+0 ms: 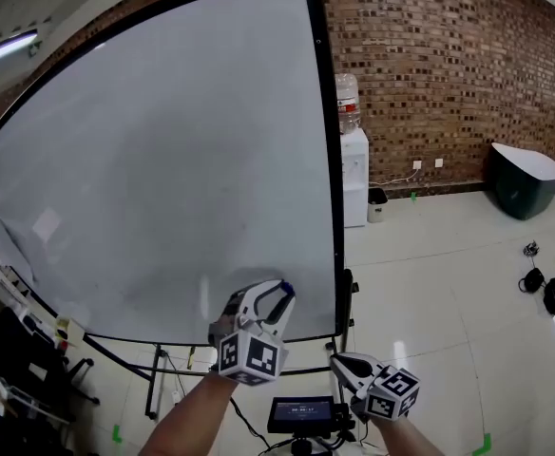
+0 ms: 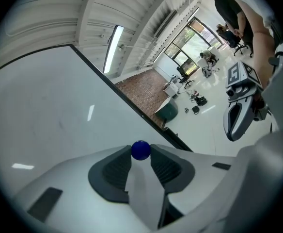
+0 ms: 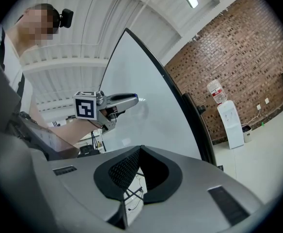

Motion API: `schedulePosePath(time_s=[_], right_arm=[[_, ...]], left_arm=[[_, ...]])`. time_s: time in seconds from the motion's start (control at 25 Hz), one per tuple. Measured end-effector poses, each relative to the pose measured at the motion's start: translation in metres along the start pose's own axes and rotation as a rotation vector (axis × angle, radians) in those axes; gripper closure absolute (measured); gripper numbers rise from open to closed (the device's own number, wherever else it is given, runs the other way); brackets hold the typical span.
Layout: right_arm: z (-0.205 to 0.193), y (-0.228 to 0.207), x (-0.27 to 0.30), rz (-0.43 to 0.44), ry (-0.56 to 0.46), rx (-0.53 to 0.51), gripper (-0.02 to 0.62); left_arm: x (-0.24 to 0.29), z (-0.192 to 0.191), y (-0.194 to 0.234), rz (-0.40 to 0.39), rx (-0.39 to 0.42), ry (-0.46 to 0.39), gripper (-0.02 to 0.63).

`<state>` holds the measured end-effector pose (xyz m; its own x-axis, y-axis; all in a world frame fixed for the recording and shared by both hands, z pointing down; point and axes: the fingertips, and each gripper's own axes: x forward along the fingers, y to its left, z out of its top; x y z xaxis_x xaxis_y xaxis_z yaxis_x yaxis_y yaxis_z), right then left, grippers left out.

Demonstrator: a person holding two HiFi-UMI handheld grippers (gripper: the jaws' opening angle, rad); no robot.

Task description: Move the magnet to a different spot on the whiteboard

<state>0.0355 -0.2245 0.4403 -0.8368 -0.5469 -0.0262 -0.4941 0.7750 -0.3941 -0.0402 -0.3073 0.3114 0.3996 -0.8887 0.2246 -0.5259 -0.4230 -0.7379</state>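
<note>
A small blue ball magnet (image 2: 141, 150) sits pinched between the dark pads of my left gripper (image 2: 141, 154). In the head view the left gripper (image 1: 283, 293) holds the magnet (image 1: 286, 288) just in front of the lower right part of the big whiteboard (image 1: 163, 160); whether it touches the board I cannot tell. My right gripper (image 1: 340, 365) hangs lower and to the right, below the board's bottom edge. Its pads (image 3: 127, 166) meet at the tip with nothing between them. The right gripper view also catches the left gripper (image 3: 113, 103) with the magnet (image 3: 137, 99) at its tip.
The whiteboard's black frame edge (image 1: 329, 141) and stand legs (image 1: 159, 378) are close by. A water dispenser (image 1: 354, 174) stands against the brick wall (image 1: 439, 65). A dark green bin (image 1: 525, 180) and cables (image 1: 544, 288) lie on the tiled floor. A small screen device (image 1: 301, 413) sits below.
</note>
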Motion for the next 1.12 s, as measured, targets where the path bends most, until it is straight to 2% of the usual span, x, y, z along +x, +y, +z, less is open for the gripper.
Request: schedulePosePath(time_s=[0.36,0.72,0.88,1.12], right_arm=[[0.015,-0.034,-0.008,0.056,0.010,-0.009,0.563],[0.007,-0.055,-0.002,0.120,0.052,0.015,0.563],[0.006,-0.062,-0.003,0.128,0.057,0.022,0.563],[0.011,-0.069,-0.006,0.125,0.054,0.024,0.563]], left_arm=[[0.036,0.009,0.007,0.123,0.048,0.099,0.468],[0.058,0.008,0.013,0.236,0.075,0.215,0.468],[0.062,0.015,0.015,0.276,0.087,0.221,0.469],[0.071,0.021,0.011,0.287,0.118,0.222,0.469]])
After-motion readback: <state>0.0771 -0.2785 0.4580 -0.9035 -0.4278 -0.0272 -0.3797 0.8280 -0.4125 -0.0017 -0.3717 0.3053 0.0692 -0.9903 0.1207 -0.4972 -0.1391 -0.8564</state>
